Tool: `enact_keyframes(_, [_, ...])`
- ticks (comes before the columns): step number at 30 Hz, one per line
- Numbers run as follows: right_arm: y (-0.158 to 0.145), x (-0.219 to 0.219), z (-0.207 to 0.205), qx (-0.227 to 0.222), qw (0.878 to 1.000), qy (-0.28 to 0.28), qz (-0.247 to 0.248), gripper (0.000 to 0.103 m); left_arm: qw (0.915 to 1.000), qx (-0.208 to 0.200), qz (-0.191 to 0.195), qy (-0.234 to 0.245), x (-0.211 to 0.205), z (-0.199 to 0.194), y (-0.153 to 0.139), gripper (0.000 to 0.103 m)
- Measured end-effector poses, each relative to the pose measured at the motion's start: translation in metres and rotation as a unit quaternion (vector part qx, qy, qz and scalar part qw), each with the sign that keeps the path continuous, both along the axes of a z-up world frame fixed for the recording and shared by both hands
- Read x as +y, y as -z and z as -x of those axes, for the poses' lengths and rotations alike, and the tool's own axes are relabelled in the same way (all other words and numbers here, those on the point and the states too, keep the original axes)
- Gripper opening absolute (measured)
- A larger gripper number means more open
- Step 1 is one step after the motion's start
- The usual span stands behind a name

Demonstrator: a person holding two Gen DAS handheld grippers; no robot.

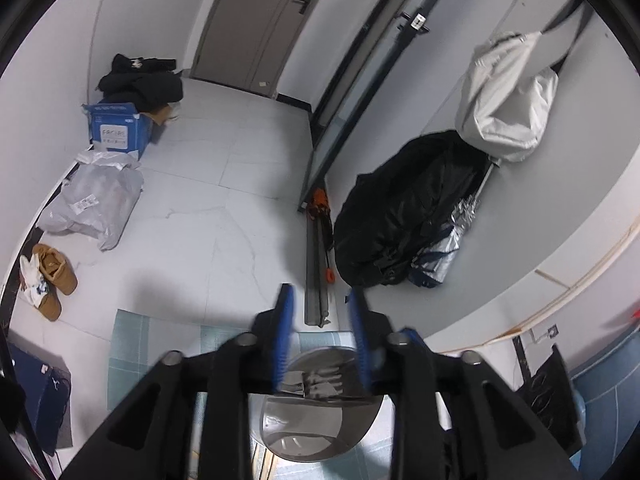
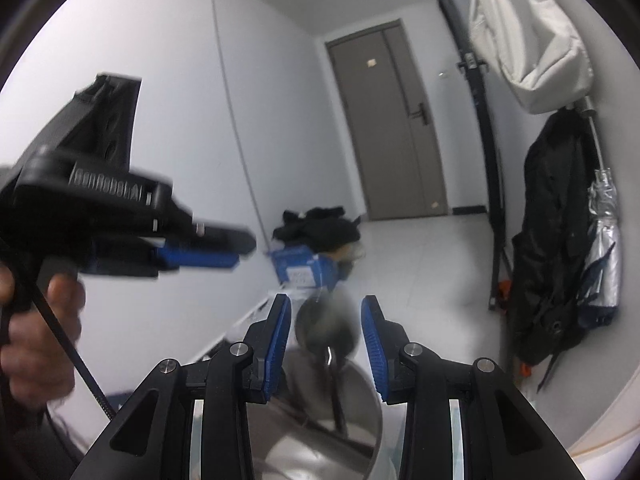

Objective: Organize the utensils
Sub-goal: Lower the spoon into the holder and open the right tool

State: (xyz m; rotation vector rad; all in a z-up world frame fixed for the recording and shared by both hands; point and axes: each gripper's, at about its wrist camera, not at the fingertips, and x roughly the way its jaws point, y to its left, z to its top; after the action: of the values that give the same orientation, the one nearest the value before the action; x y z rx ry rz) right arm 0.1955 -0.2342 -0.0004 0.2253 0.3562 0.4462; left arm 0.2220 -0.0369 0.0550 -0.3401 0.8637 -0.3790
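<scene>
Two claws: both mine, both spread; neither pinches anything that I can see.
Left claw [image 1: 320, 300]: pads apart, nothing between them, tilted down over the steel pot [image 1: 316, 420].
Right claw [image 2: 326, 299]: pads apart on either side of the ladle [image 2: 324, 328], with a thin gap on each side as far as the blur lets me judge.
Ladle: head up and just ahead of my right pads, handle running down toward me into the pot [image 2: 360, 412]; long axis roughly upright.
Nearer arm: the right, by my judgement; the left claw [image 2: 236, 254] and my hand [image 2: 40, 332] hang off to its left, well apart.
Pot: near the far edge of the checked cloth [image 1: 132, 340].
Room: open air above and ahead; bare floor beyond the far edge.
</scene>
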Motion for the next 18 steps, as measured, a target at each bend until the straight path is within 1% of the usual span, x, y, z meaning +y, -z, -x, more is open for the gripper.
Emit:
enact_keyframes(1, [0.000, -0.001, 0.002, 0.002, 1.000, -0.003, 0.004, 0.036, 1.0000, 0.000, 0.002, -0.010, 0.003, 0.001, -0.001, 0.044])
enact_keyframes(2, [0.000, -0.002, 0.003, 0.007, 1.000, -0.006, 0.007, 0.039, 0.9998, -0.001, 0.002, -0.020, 0.005, 0.003, -0.001, 0.051])
enact_keyframes(3, [0.000, -0.003, 0.005, 0.010, 1.000, -0.005, 0.009, 0.045, 0.9995, -0.005, 0.000, -0.030, 0.008, 0.005, -0.002, 0.052])
enact_keyframes(4, [0.000, -0.006, 0.007, 0.010, 1.000, -0.003, 0.009, 0.047, 0.9992, -0.010, -0.003, -0.038, 0.011, 0.009, -0.004, 0.054])
enact_keyframes(6, [-0.002, -0.012, 0.013, 0.011, 1.000, -0.001, 0.006, 0.049, 0.9982, -0.017, -0.015, -0.056, 0.015, 0.017, -0.006, 0.063])
enact_keyframes(7, [-0.004, -0.015, 0.016, 0.011, 1.000, 0.001, 0.004, 0.050, 0.9974, -0.020, -0.020, -0.066, 0.018, 0.022, -0.006, 0.069])
enact_keyframes(8, [-0.005, -0.018, 0.019, 0.011, 1.000, 0.004, 0.003, 0.053, 0.9968, -0.023, -0.023, -0.073, 0.020, 0.025, -0.006, 0.074])
enact_keyframes(12, [-0.013, -0.029, 0.038, 0.002, 1.000, 0.014, 0.003, 0.064, 0.9928, -0.034, -0.049, -0.105, 0.024, 0.044, -0.006, 0.080])
enact_keyframes(14, [-0.017, -0.030, 0.045, -0.001, 1.000, 0.017, 0.002, 0.065, 0.9908, -0.042, -0.061, -0.113, 0.024, 0.054, -0.008, 0.082])
enact_keyframes(15, [-0.020, -0.031, 0.051, -0.001, 1.000, 0.017, 0.000, 0.068, 0.9895, -0.047, -0.069, -0.118, 0.024, 0.060, -0.009, 0.082])
enact_keyframes(18, [-0.026, -0.031, 0.063, -0.004, 1.000, 0.016, -0.001, 0.073, 0.9842, -0.071, -0.096, -0.131, 0.019, 0.078, -0.014, 0.091])
